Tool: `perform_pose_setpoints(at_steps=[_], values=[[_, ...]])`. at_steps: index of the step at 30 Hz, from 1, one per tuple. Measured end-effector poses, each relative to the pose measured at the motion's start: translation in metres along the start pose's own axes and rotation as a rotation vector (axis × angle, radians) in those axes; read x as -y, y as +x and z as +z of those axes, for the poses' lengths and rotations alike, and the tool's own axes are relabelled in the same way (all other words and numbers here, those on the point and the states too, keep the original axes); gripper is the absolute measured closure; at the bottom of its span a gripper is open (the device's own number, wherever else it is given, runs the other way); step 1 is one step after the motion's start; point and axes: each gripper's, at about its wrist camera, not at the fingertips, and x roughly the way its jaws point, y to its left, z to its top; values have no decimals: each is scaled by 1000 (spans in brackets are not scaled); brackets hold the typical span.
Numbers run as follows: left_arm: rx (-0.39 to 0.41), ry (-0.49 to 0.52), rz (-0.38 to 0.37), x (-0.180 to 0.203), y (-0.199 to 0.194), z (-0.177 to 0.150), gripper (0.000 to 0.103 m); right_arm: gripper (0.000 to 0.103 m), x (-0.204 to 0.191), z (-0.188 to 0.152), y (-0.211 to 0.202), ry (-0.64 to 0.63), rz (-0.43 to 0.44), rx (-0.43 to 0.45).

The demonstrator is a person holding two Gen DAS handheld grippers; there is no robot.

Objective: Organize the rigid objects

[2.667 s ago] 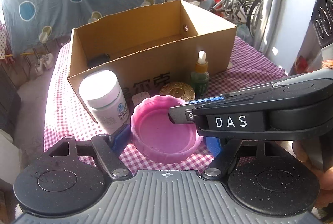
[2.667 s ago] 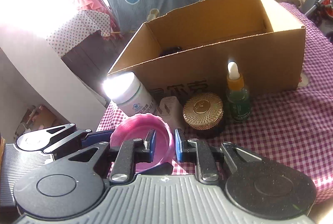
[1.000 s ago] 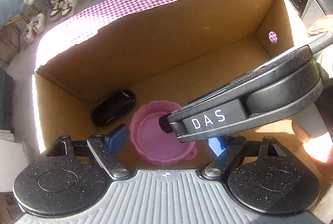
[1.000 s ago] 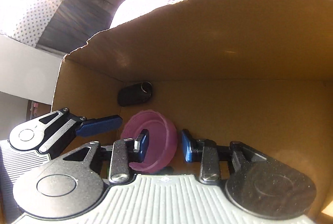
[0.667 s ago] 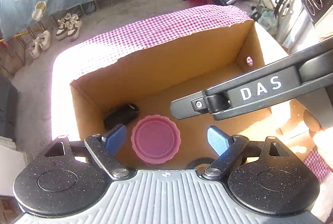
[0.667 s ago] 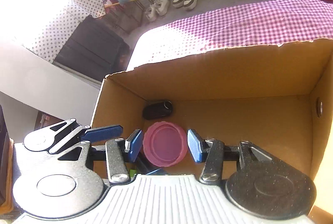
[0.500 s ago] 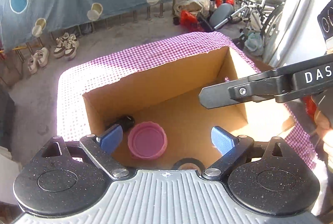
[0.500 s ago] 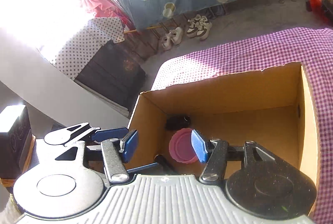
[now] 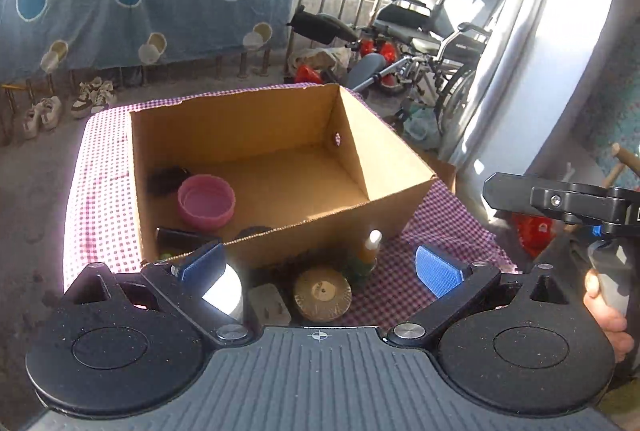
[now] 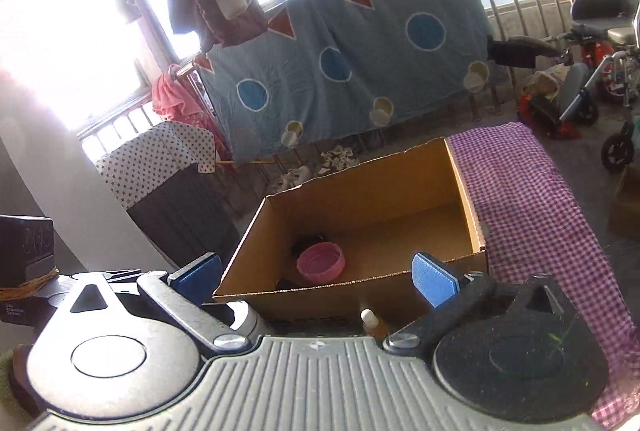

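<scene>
Two grippers hang above the near edge of a checked-cloth surface (image 9: pixel 440 215), both with jaws spreading wide at this moment and nothing between them. Seen from the left wrist, the left gripper (image 9: pixel 320 265) frames the things standing outside the cardboard box (image 9: pixel 256 123): a white jar (image 9: pixel 225 290), a small white plug-like block (image 9: pixel 269 305), a round gold-lidded jar (image 9: pixel 322 294) and a dropper bottle (image 9: pixel 367 251) with a white tip, all in a row just beside the box's near wall. Inside the box the pink lid (image 9: pixel 206 199) lies open side up near the left wall, with a dark oblong object (image 9: pixel 162 179) just behind it and other dark items, too shadowed to name, against the near wall. At the right edge of that view a hand (image 9: pixel 608 307) grips the handle of the right gripper, whose black finger arm reaches across above it. From the right wrist, the right gripper (image 10: pixel 316 273) looks down over the same box (image 10: pixel 360 195), the pink lid (image 10: pixel 321 263) resting on its floor toward the left, the dropper bottle's tip (image 10: pixel 366 315) showing just outside the near wall. Beyond hang a blue sheet with circles and triangles (image 10: pixel 360 63), and a wheelchair (image 9: pixel 440 43) stands further back to the right.
</scene>
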Motion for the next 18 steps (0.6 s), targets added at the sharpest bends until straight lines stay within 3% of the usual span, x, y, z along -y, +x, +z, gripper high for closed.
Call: perform_pose_setpoints(at_steps=[7,12,18], values=[[-15,-82,33,13,21,-35,1,0,0,-36,1,-99,-268,-84],[-27,-126,47,13,27,-41,1,0,-6,-47,-6,-191,-350,-57],[-20,-91,71,16,18,-51,1,0,-9,-56,-6,-274,-415,-9]])
